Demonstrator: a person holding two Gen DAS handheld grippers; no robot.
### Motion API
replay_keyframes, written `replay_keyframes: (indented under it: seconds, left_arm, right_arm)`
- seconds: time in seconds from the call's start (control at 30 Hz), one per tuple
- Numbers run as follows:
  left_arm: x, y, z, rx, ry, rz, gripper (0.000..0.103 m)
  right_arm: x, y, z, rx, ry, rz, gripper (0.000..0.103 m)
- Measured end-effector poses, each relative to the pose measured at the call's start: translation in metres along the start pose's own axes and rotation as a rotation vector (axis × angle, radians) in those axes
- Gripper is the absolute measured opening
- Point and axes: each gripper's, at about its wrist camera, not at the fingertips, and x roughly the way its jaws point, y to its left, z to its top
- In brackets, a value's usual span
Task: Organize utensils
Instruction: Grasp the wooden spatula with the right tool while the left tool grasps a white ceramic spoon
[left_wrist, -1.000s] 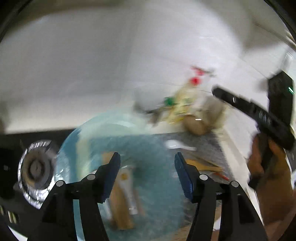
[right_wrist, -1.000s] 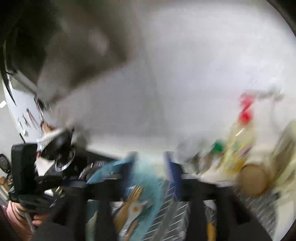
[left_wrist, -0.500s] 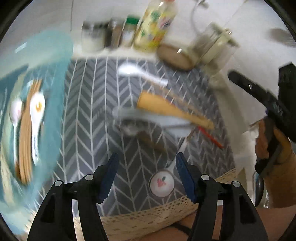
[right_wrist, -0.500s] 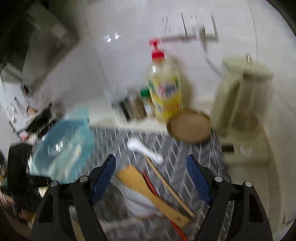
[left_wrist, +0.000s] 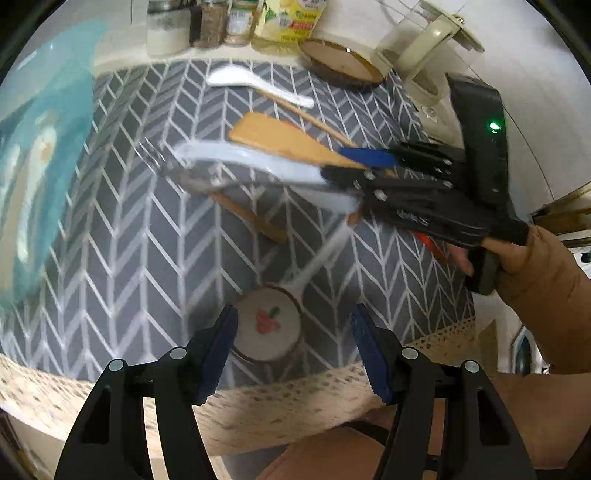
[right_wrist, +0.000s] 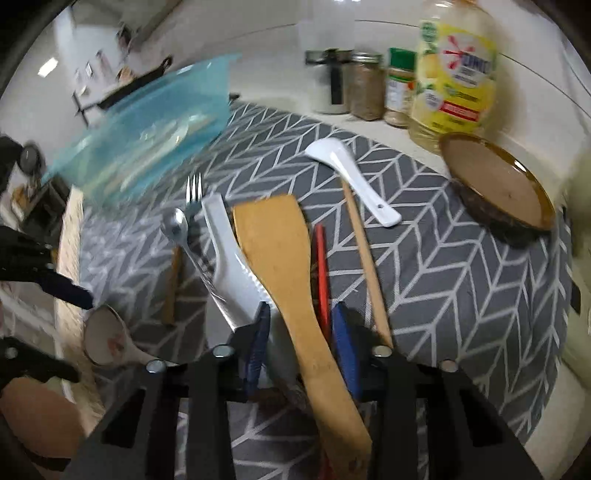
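Currently, item 1: wooden spatula (right_wrist: 275, 254), lying on the grey mat (right_wrist: 461, 266) over the surface, long axis in line with the right tongs (right_wrist: 301, 345); handle between their jaws, which have just been closing, contact unclear. Item 2: printed ladle (left_wrist: 267, 325), bowl just ahead of the open, empty left tongs (left_wrist: 295, 334), handle running away from them.

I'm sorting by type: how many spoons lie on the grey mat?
3: a white spoon at the back near the brown dish, a metal spoon beside the fork, and a patterned spoon at the front edge. Others may lie under the pile.
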Motion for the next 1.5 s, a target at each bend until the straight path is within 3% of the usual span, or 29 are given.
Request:
replay_keyframes:
  seconds: [0.07, 0.13, 0.27, 0.4, 0.53, 0.7, 0.8, 0.9, 0.97, 1.07, 1.13, 1.17, 1.2, 1.23, 1.33, 1.5]
  left_arm:
    - [0.009, -0.003, -0.005, -0.014, 0.035, -0.010, 0.053]
    - [0.015, -0.004, -0.009, -0.032, 0.054, -0.039, 0.049]
    - [0.020, -0.001, -0.011, -0.035, 0.052, 0.032, 0.038]
    - [0.017, 0.009, 0.000, 0.002, 0.003, 0.083, 0.037]
    - [0.020, 0.020, 0.024, 0.089, -0.069, 0.164, 0.043]
    - [0.006, 0.031, 0.050, 0.040, -0.124, 0.167, 0.044]
    - [-0.018, 0.034, 0.043, -0.031, -0.158, 0.166, 0.045]
    - [-0.031, 0.051, 0.026, -0.226, -0.172, 0.138, 0.045]
    - [-0.026, 0.069, 0.015, -0.372, -0.173, 0.100, 0.045]
    - [-0.008, 0.083, 0.010, -0.469, -0.153, 0.054, 0.044]
    - [-0.003, 0.078, 0.013, -0.446, -0.200, 0.063, 0.044]
    - [-0.001, 0.072, 0.017, -0.417, -0.210, 0.081, 0.036]
    - [0.001, 0.069, 0.020, -0.404, -0.210, 0.102, 0.017]
    - [0.004, 0.067, 0.023, -0.402, -0.195, 0.129, 0.009]
    - [-0.002, 0.066, 0.028, -0.416, -0.199, 0.079, 0.006]
    - [-0.050, 0.041, 0.036, -0.283, -0.278, 0.089, 0.006]
  right_arm:
    - [-0.001, -0.001, 0.000, 0.002, 0.001, 0.004, 0.022]
    - [-0.004, -0.003, -0.001, 0.017, -0.002, -0.010, 0.018]
    - [-0.009, -0.008, -0.006, 0.045, -0.005, -0.009, 0.018]
    - [-0.013, -0.011, -0.013, 0.064, -0.011, -0.006, 0.018]
    - [-0.016, -0.012, -0.020, 0.107, -0.022, -0.006, 0.018]
    - [-0.018, -0.010, -0.025, 0.160, -0.034, -0.015, 0.018]
    - [-0.018, -0.010, -0.027, 0.187, -0.044, -0.017, 0.018]
    - [-0.018, -0.012, -0.028, 0.209, -0.052, -0.013, 0.018]
    - [-0.018, -0.012, -0.028, 0.218, -0.056, -0.012, 0.018]
    - [-0.018, -0.012, -0.028, 0.220, -0.056, -0.014, 0.018]
    - [-0.017, -0.010, -0.027, 0.218, -0.054, -0.019, 0.018]
    - [-0.016, -0.009, -0.026, 0.215, -0.053, -0.023, 0.018]
    - [-0.015, -0.008, -0.025, 0.207, -0.053, -0.030, 0.018]
    - [-0.014, -0.007, -0.023, 0.198, -0.053, -0.036, 0.018]
    - [-0.014, -0.006, -0.021, 0.215, -0.061, -0.041, 0.018]
    - [-0.036, -0.032, -0.027, 0.483, -0.149, 0.119, 0.018]
